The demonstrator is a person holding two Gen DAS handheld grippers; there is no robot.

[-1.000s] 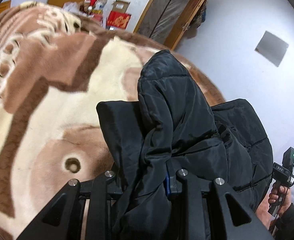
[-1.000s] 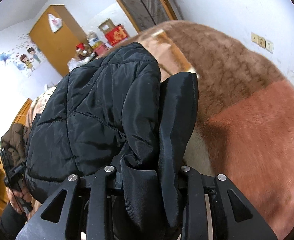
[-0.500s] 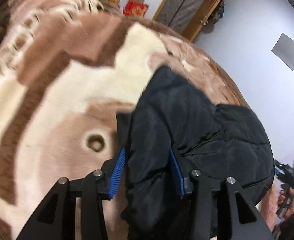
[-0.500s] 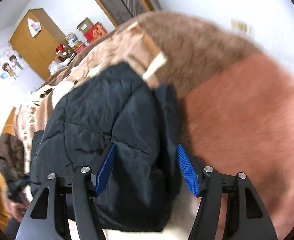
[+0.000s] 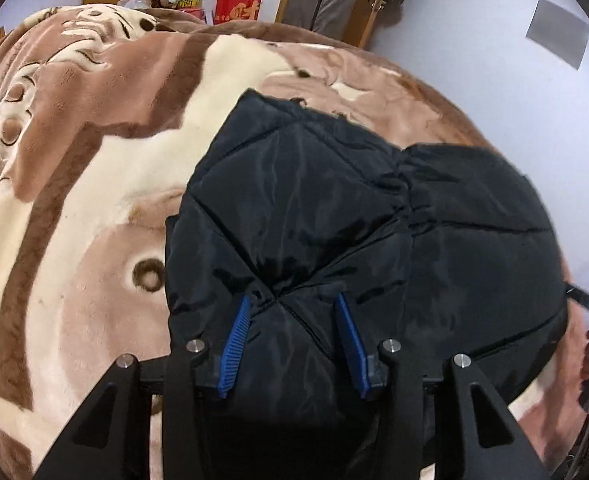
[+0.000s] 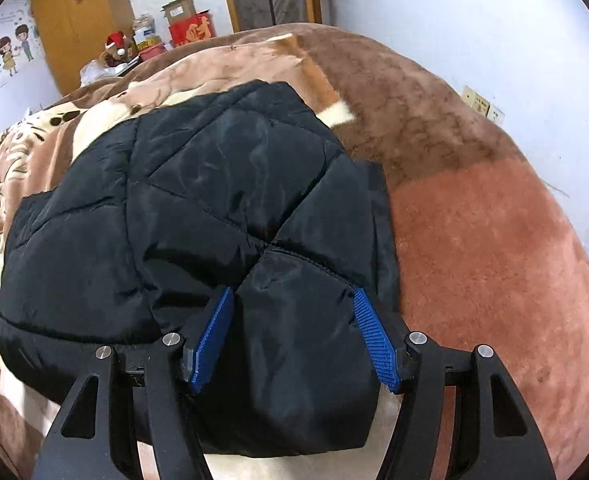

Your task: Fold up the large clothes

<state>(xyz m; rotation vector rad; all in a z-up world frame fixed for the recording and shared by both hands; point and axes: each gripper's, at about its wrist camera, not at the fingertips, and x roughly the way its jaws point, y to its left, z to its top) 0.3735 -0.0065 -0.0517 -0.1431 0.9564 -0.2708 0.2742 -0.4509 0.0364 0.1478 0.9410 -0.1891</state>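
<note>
I see the black quilted jacket lying folded in a bundle on the brown-and-cream plush blanket.

Left gripper: jaws partly open. The blue pads stand over the jacket's near edge, with padded fabric bulging up between them; I cannot tell whether they touch it.

Right gripper: jaws spread wide. Its blue pads flank the jacket's near corner, and I see a gap at each pad, so nothing is gripped.
</note>
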